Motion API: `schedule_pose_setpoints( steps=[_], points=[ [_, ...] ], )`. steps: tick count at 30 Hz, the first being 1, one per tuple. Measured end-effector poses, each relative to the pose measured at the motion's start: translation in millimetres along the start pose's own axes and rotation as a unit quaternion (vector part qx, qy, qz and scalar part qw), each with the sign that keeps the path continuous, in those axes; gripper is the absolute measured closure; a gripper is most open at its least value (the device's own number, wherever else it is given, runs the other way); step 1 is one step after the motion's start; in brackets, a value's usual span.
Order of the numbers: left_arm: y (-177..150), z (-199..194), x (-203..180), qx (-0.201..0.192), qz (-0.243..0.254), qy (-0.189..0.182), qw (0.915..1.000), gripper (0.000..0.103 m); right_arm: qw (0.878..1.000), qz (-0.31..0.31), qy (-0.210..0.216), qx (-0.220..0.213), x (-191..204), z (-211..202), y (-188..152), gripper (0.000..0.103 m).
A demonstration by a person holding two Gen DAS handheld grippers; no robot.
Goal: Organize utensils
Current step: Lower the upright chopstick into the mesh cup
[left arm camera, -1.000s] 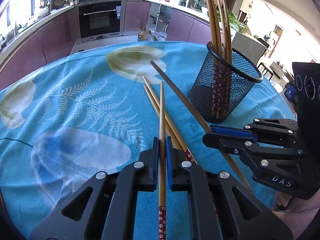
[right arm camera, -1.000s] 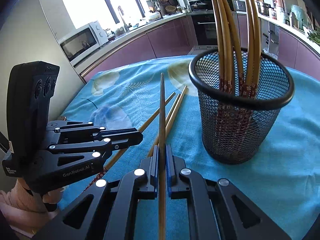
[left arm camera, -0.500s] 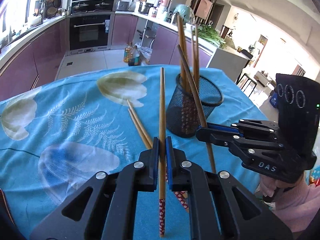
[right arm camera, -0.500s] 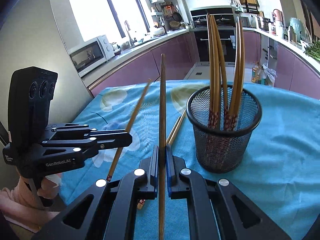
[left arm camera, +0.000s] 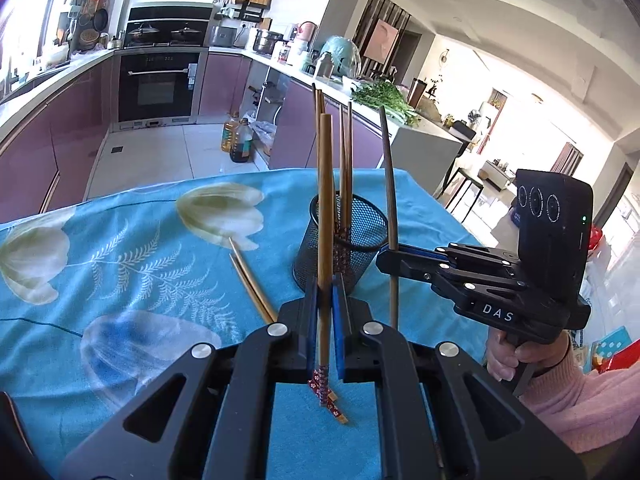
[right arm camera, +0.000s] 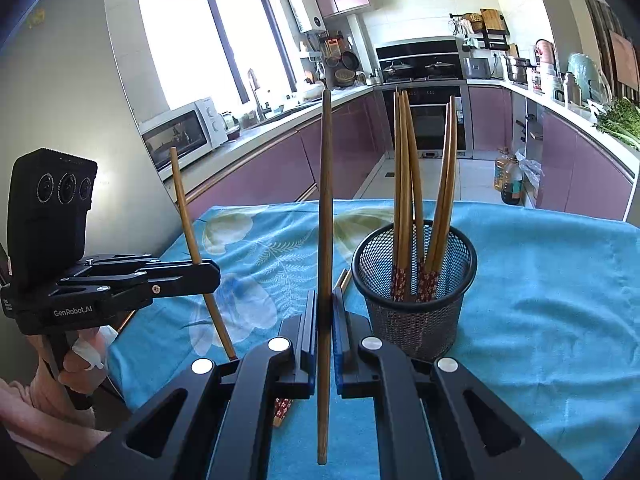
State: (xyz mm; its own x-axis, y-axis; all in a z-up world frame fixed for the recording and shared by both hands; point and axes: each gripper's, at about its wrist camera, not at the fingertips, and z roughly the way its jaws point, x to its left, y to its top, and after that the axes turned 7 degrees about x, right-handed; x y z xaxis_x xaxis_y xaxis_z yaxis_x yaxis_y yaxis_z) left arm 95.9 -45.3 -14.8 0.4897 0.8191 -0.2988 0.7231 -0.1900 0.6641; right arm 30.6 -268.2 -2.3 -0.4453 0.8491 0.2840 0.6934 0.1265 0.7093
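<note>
One chopstick (left arm camera: pixel 325 216) is pinched upright between the closed pads of the left gripper (left arm camera: pixel 325 320), its patterned end hanging below the jaws. A second chopstick (right arm camera: pixel 325 216) is clamped the same way by the right gripper (right arm camera: pixel 324 332). Both appear to be held near vertical so that they can be dropped end-first into the black mesh holder (right arm camera: pixel 416 304), which is seen at about one o'clock from each gripper and already contains several chopsticks (right arm camera: pixel 406 200). Two loose chopsticks (left arm camera: pixel 252 280) are left lying on the blue floral tablecloth (left arm camera: pixel 120 264), at about eleven o'clock from the left gripper, presumably to be collected afterwards.
</note>
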Motion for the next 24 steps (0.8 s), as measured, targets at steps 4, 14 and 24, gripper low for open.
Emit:
schedule_pose_setpoints(
  steps=[4, 14, 24],
  points=[
    [4.3, -4.1, -1.1, -0.008, -0.001, -0.012, 0.9999, 0.096, 1.000, 0.001, -0.003, -0.008, -2.1, -4.1, 3.6, 0.097],
    [24.3, -5.4, -10.7, -0.029, 0.010, -0.022, 0.9993, 0.096, 0.999, 0.006, -0.016, -0.033, -12.4, -17.3, 13.4, 0.097],
    [46.5, -7.6, -18.4, -0.048, 0.023, -0.022, 0.9983, 0.096, 0.998, 0.006, -0.023, -0.054, -21.6, -26.2, 28.4, 0.097]
  ],
)
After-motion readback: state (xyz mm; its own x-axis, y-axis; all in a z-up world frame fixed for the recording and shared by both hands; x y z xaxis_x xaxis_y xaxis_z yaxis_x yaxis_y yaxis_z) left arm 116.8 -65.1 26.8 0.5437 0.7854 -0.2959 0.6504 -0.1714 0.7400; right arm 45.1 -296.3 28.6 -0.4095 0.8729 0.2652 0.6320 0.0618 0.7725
